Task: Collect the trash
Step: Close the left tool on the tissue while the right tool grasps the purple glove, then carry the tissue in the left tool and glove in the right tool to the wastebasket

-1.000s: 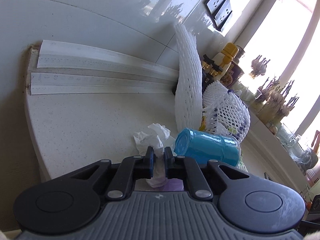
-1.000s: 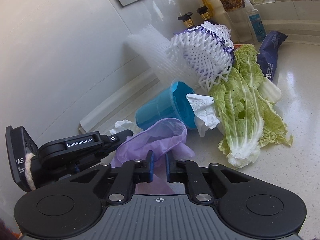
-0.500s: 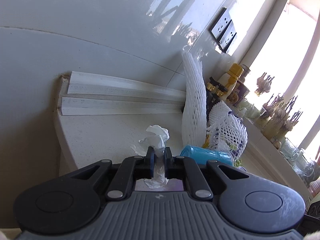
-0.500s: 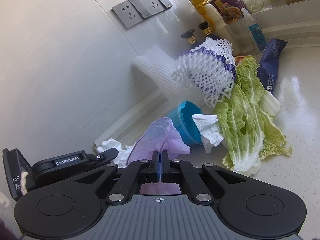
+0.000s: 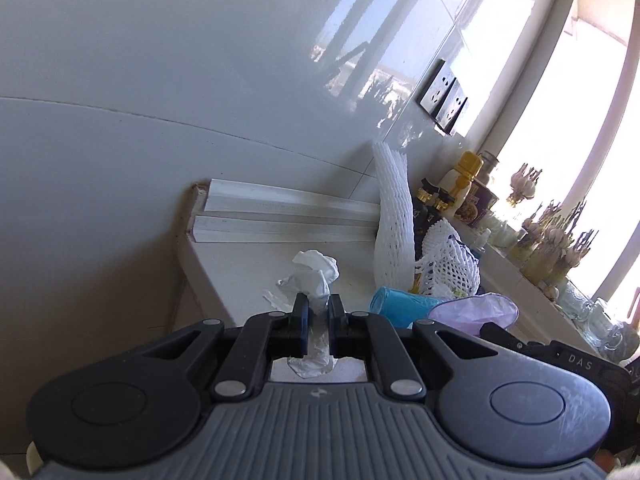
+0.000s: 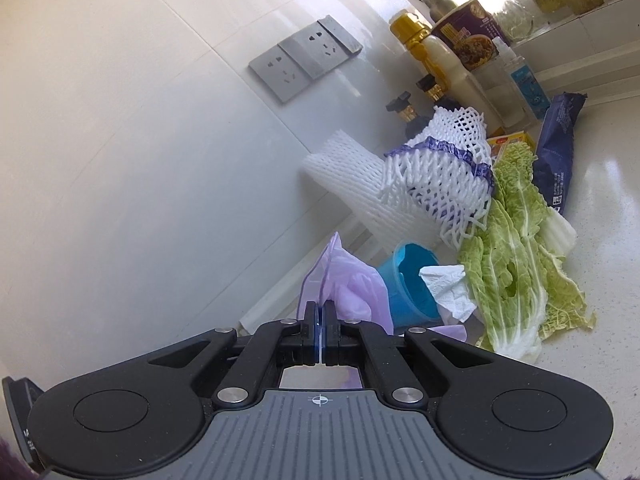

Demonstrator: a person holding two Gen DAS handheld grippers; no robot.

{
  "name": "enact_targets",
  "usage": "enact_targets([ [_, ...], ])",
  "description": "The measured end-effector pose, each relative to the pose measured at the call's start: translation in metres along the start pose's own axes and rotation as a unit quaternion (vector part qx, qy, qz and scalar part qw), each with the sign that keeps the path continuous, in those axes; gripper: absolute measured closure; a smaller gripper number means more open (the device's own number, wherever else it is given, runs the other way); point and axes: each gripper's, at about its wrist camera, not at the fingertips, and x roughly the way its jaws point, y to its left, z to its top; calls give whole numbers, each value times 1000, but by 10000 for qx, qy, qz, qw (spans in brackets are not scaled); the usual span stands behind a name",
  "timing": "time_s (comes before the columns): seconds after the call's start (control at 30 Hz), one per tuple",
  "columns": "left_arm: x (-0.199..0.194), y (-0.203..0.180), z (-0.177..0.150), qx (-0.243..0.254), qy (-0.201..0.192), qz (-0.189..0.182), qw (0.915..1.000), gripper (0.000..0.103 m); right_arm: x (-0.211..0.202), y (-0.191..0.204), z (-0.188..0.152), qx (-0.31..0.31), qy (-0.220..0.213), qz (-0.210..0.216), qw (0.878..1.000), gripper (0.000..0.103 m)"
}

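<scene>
My left gripper (image 5: 318, 310) is shut on a crumpled white tissue (image 5: 314, 276) and holds it above the white counter (image 5: 248, 264). My right gripper (image 6: 321, 312) is shut on a thin purple plastic bag (image 6: 352, 284), lifted off the counter; the bag also shows in the left wrist view (image 5: 476, 310). A blue cup (image 6: 410, 280) lies on its side with a white tissue (image 6: 448, 286) at its mouth. Cabbage leaves (image 6: 516, 264), a white foam net with purple trim (image 6: 444, 176) and a white foam sleeve (image 6: 344, 176) lie beyond it.
A dark blue wrapper (image 6: 558, 148), sauce bottles (image 6: 444, 64), an instant noodle cup (image 6: 468, 36) and a yellow box (image 6: 512, 140) stand by the wall. Wall sockets (image 6: 304, 60) are above. White trim strips (image 5: 288, 216) line the counter's back edge. The counter ends at left (image 5: 188, 264).
Both grippers have risen from the counter. The right gripper closed on the purple bag and lifted it. The left one carried the white tissue up with it.
</scene>
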Motion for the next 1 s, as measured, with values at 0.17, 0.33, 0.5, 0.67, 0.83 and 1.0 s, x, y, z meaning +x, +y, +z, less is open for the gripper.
enact_targets([
  [0.17,-34,10,-10,3,-60,187,9998,95,-6,13,1,40,27,325,9995,103],
  [0.33,-64,22,-20,22,-65,420,9991,95,-8,47,-7,-348,215,721,9966,103],
  [0.5,-84,41,-32,-45,3,636,9980,95,-6,86,-32,-852,579,977,9899,103],
  [0.67,-96,64,-47,-207,66,802,9965,95,0,113,-66,-1040,934,1248,9823,103],
  [0.83,-102,86,-69,-339,166,970,9946,95,17,126,-110,-1189,1406,1274,9746,103],
  [1.0,-97,104,-95,-336,367,1146,9922,95,37,126,-163,-1309,1934,1120,9659,103],
])
